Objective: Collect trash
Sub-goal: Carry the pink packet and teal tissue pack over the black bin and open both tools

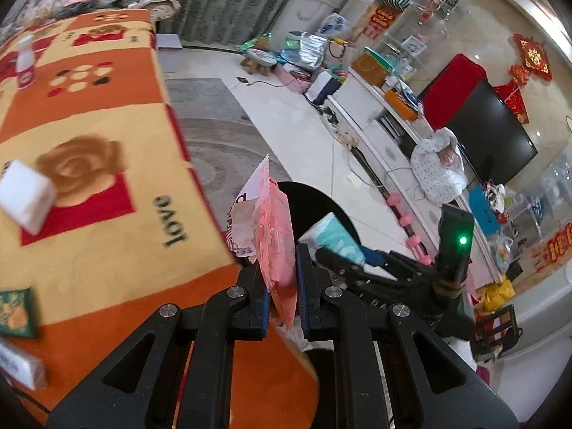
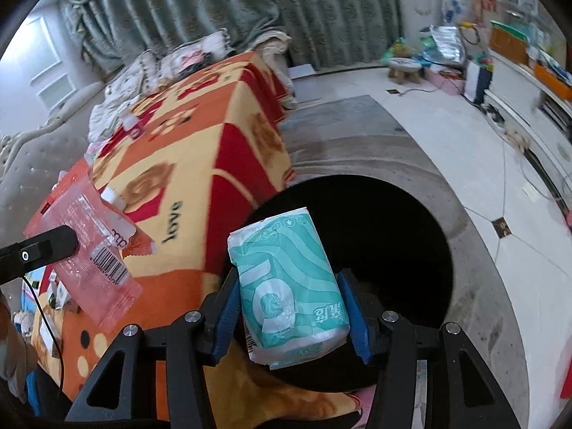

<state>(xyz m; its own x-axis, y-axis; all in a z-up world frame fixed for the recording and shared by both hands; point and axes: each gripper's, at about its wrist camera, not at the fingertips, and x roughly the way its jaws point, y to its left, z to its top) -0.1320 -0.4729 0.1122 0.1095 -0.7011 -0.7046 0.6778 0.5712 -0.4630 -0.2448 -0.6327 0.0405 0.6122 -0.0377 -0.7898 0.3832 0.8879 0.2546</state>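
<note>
My left gripper is shut on a pink plastic wrapper, with a second red-and-white wrapper bunched against it. They hang past the table's edge, near a black round bin. In the right wrist view my right gripper presses its blue pads on a teal and white tissue pack, held over the dark mouth of the bin. That pack also shows in the left wrist view. The pink wrapper appears at the left of the right wrist view.
An orange, yellow and red blanket covers the table, with a white bottle, a white tissue block, a green packet and a box on it. A TV, a white cabinet and pink dumbbells stand to the right.
</note>
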